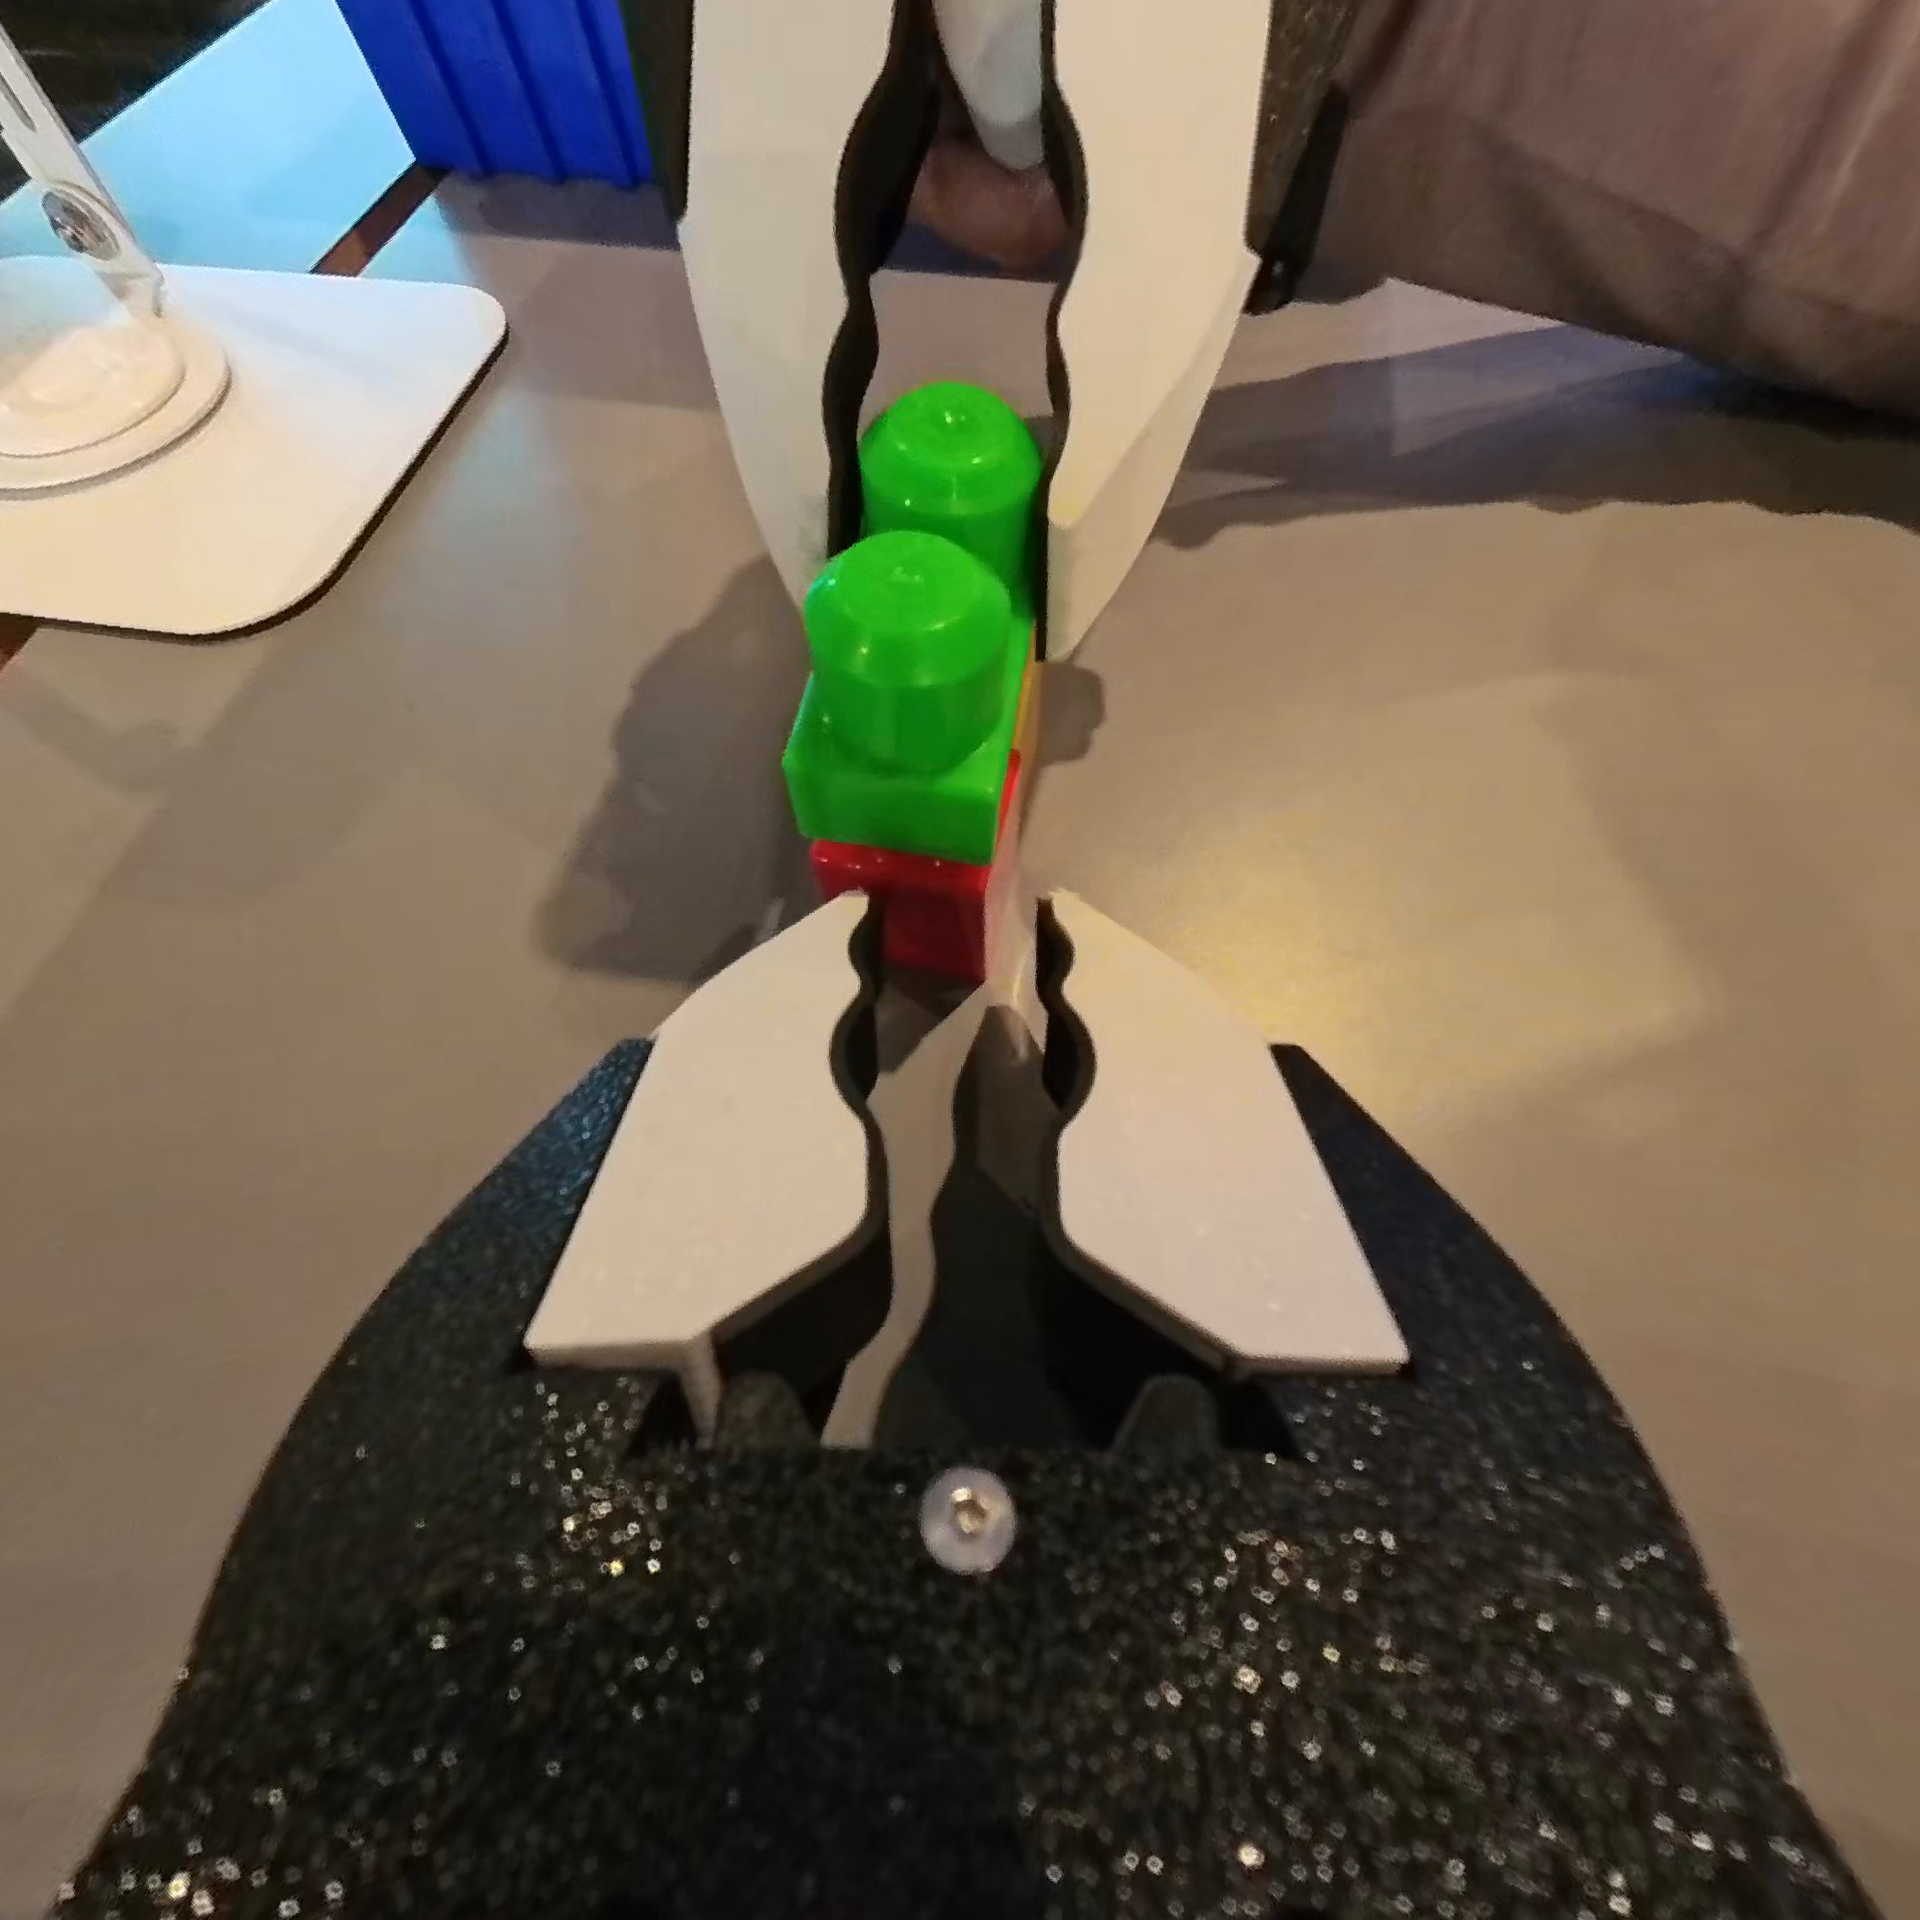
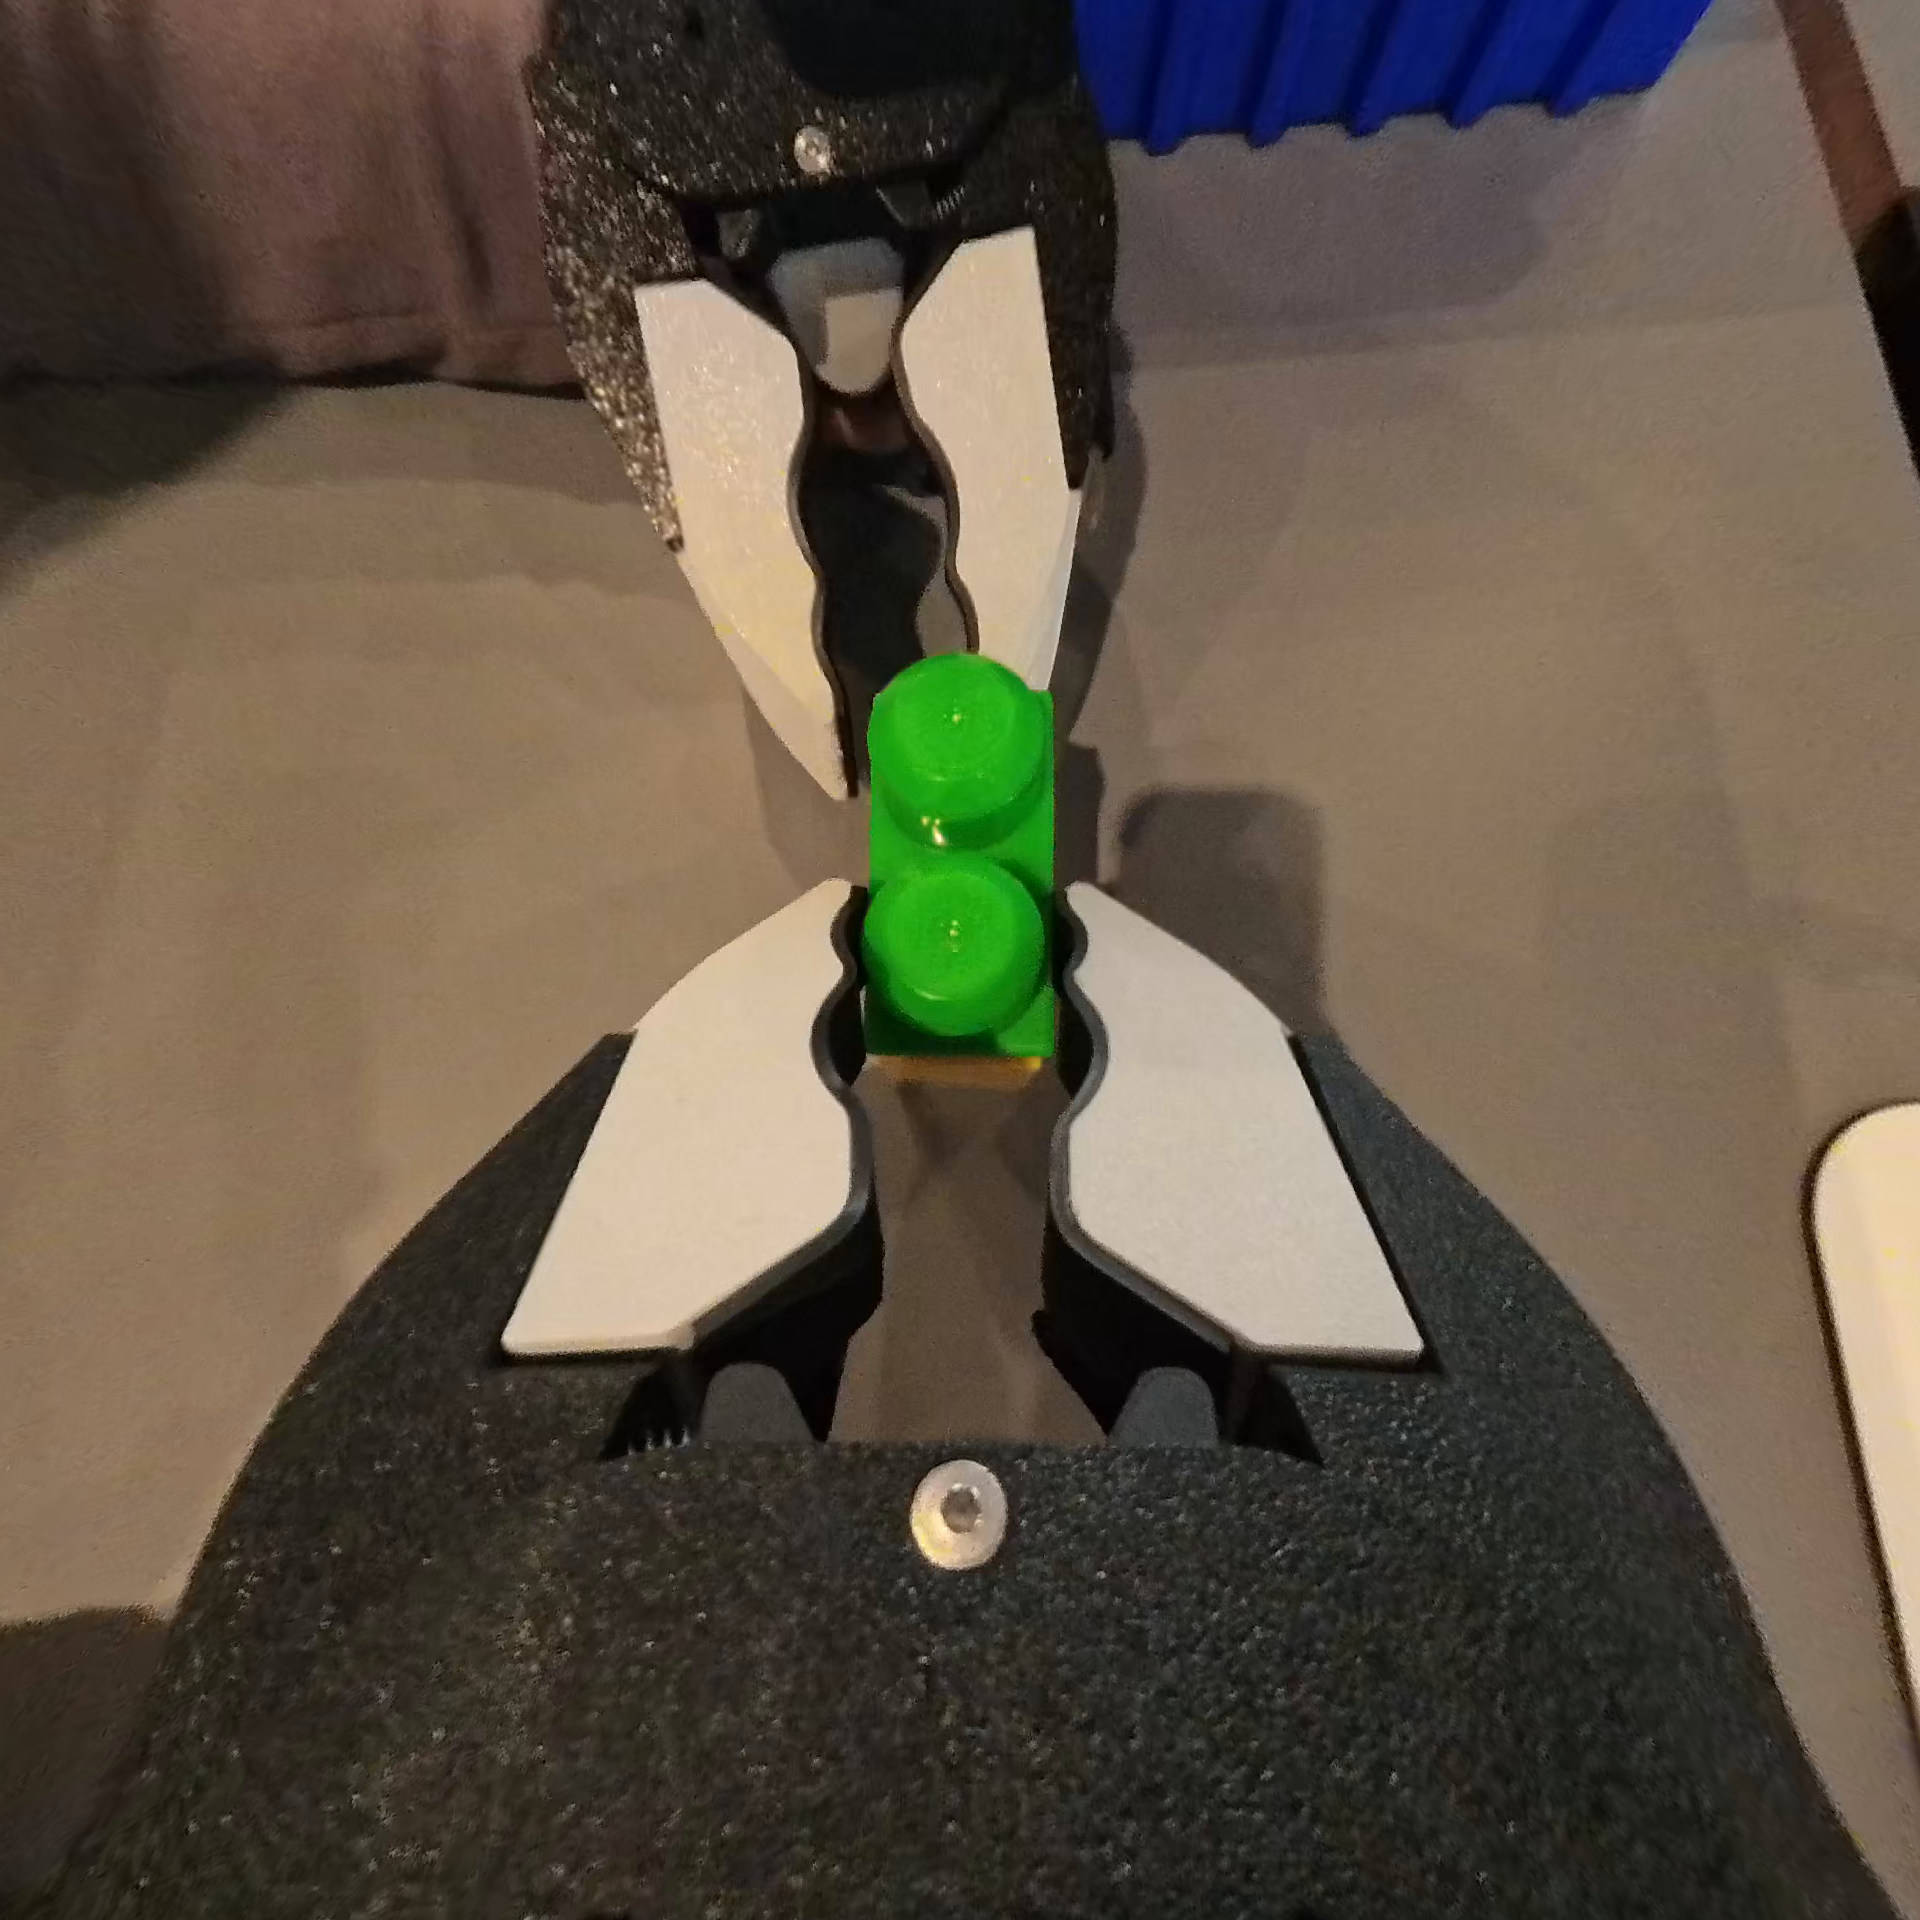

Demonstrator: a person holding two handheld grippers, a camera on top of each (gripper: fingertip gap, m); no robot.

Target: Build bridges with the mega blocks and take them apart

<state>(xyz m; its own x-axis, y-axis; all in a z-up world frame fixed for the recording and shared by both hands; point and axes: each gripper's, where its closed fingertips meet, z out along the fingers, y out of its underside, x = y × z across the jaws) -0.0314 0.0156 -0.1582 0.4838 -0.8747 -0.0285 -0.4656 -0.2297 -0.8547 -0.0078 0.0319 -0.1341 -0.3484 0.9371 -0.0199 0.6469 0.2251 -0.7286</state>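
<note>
Up top, both tools (image 1: 954, 914) (image 2: 954, 935) clench a two-studded green block (image 1: 914, 707) on red (image 1: 925, 920).

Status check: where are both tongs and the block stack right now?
Left tongs shut on small red plastic block at stack base. Right tongs shut on green two-stud plastic block on top. Yellow block between. Grey table; nothing obstructing.

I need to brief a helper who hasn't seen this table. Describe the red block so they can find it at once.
On the grey table, find the small block stack pinched between two facing grippers. The red block sits at the stack's end nearest the left gripper, whose fingertips close on it. It lies under the green block, unlike the yellow block peeking out alongside.
</note>
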